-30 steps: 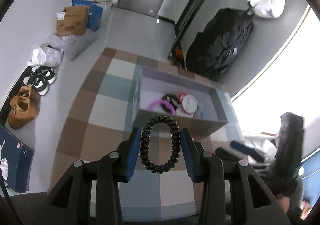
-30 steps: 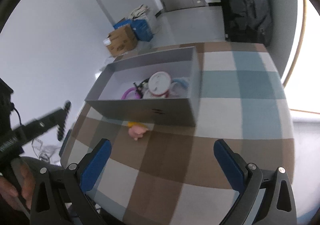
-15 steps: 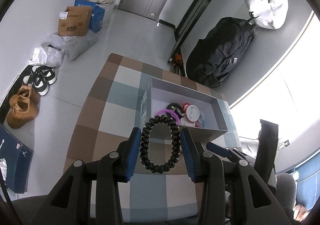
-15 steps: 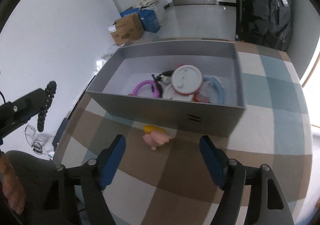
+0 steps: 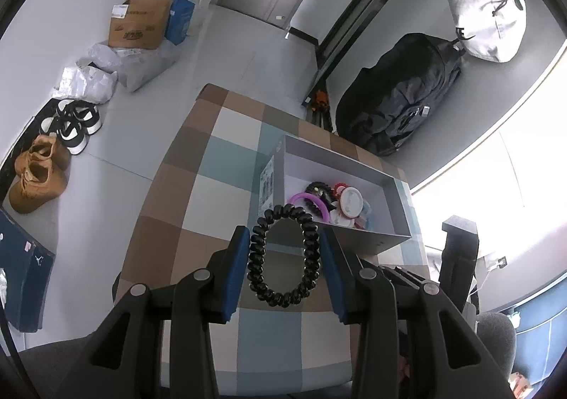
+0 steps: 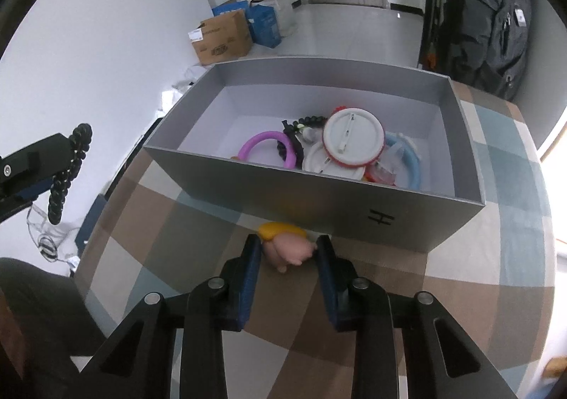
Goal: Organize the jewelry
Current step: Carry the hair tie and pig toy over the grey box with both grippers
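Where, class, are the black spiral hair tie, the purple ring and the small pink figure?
black spiral hair tie [image 5: 256, 257]: left wrist view, left side of its loop.
purple ring [image 6: 252, 148]: right wrist view, upper left of its arc.
small pink figure [image 6: 287, 250]: right wrist view, middle of its body.

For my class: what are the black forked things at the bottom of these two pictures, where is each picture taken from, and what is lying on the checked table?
Those are hand-held grippers; no robot arm is involved. Each carries a camera looking along its two blue-padded fingers. The left gripper is shut on a black spiral hair tie. The right gripper has closed around a pink and yellow toy-like trinket on the checked tablecloth, beside the grey box. The box holds a purple ring, round white badges and a blue ring.
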Motion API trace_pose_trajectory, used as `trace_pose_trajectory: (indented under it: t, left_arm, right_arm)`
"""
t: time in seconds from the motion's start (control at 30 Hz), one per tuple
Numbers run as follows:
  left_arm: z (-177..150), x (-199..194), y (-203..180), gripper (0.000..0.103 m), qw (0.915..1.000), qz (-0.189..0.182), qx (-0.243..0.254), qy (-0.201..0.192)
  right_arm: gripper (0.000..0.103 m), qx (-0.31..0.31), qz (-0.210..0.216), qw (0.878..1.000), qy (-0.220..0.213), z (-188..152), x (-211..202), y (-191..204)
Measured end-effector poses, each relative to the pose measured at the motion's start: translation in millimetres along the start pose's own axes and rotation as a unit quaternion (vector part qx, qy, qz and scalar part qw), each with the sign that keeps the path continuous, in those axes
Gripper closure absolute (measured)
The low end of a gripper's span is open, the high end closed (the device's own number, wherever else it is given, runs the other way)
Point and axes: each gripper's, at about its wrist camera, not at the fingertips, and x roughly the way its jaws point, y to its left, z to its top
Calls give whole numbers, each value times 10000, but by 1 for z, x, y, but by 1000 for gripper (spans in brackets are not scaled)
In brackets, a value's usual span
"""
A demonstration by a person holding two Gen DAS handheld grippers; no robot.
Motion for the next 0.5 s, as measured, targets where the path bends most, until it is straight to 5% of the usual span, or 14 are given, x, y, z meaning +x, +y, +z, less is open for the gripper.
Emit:
trace_pose_trajectory:
  t: [0.5]
  left_arm:
    - [-3,5,-9,68,9998,35,212,42]
  right_arm:
    - [73,-71,509,9980,-362,2,-29,9]
